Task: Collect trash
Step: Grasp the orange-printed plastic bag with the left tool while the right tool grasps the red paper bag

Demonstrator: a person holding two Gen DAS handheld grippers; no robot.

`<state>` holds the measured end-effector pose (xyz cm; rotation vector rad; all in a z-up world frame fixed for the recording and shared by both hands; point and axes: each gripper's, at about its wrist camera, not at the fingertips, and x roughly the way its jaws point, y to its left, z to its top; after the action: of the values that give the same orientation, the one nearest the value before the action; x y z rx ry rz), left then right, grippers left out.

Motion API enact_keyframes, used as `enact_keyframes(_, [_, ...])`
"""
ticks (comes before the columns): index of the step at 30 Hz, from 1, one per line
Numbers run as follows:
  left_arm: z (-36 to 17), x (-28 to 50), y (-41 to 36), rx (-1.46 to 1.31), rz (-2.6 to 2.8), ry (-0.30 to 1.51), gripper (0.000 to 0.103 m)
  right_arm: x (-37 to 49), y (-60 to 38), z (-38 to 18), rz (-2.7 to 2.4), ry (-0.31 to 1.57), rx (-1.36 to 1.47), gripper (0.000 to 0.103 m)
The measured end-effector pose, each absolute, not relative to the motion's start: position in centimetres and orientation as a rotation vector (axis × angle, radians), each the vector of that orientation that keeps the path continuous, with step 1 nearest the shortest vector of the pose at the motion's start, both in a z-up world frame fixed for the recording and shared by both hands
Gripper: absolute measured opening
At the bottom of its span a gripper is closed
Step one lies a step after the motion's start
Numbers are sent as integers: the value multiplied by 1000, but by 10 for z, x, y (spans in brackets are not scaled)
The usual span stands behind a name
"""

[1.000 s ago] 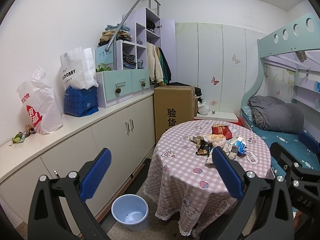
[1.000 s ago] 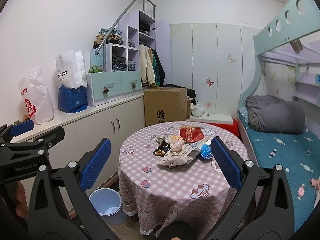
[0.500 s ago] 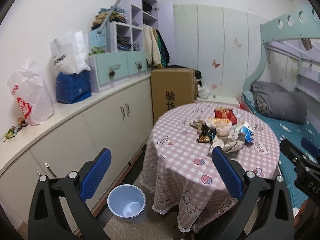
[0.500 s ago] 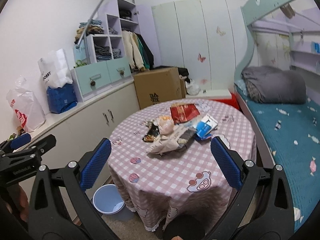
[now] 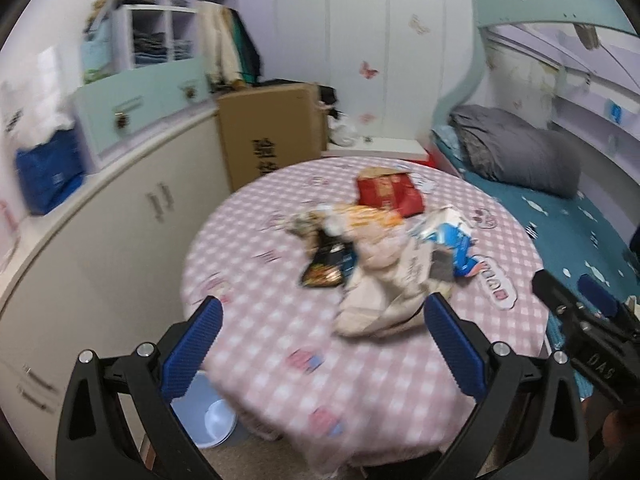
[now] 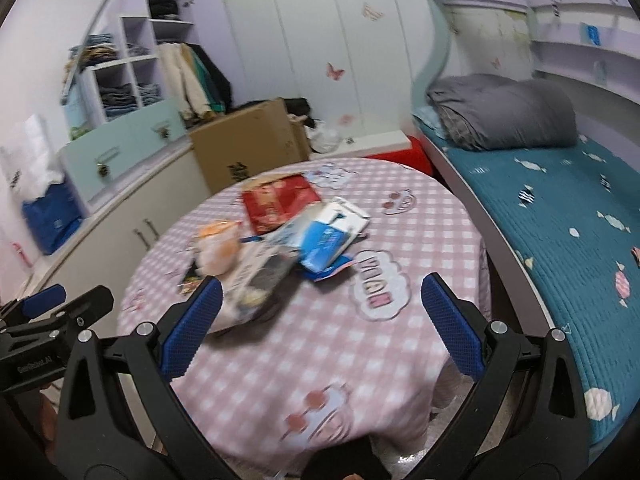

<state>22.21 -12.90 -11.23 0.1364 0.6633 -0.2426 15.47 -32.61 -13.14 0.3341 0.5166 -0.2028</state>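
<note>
- Left gripper [image 5: 322, 346]: I am holding it with the blue pads [image 5: 191, 350] spread wide, gripping nothing, hovering over the near edge of the round table [image 5: 256, 320].
- Right gripper [image 6: 320, 326]: I am keeping its jaws parted as well, empty, above the pink checked cloth.
- Trash pile [image 5: 384, 248]: lying mid-table, well beyond both sets of fingers; I am seeing a dark snack packet [image 5: 326, 266], a red packet [image 6: 278, 202] at the far side, a blue-and-white wrapper [image 6: 326, 234] and crumpled pale bags touching one another.
- Bin [image 5: 208, 412]: pale blue, standing on the floor beside the table, below the left gripper.
- Cardboard box [image 6: 246, 146]: standing behind the table.
- Bed [image 6: 552, 216]: running along the right.
</note>
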Motion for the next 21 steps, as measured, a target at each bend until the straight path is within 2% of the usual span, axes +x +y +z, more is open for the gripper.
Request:
enact_keyframes(6, [-130, 282, -176, 153, -292, 696, 98, 192, -355, -151, -241, 559, 377, 98])
enact_keyframes(12, [-143, 324, -190, 144, -284, 735, 97, 226, -369, -160, -230, 597, 400, 98])
enact_keyframes(13, [-146, 330, -193, 148, -286, 742, 92, 231, -369, -160, -221, 601, 400, 98])
enact_keyframes(14, [-149, 334, -195, 151, -288, 749, 76, 235, -368, -160, -212, 603, 402, 98])
enact_keyframes(16, [-156, 344, -198, 152, -312, 795, 57, 243, -366, -160, -193, 609, 395, 98])
enact_keyframes(17, [-160, 348, -198, 137, -338, 820, 43, 247, -365, -159, -184, 610, 391, 98])
enact_keyframes(20, [-161, 349, -193, 108, -356, 809, 26, 256, -361, -157, -159, 614, 385, 98])
enact_keyframes(21, [-159, 347, -188, 89, -368, 797, 26, 259, -359, -156, -152, 614, 383, 98])
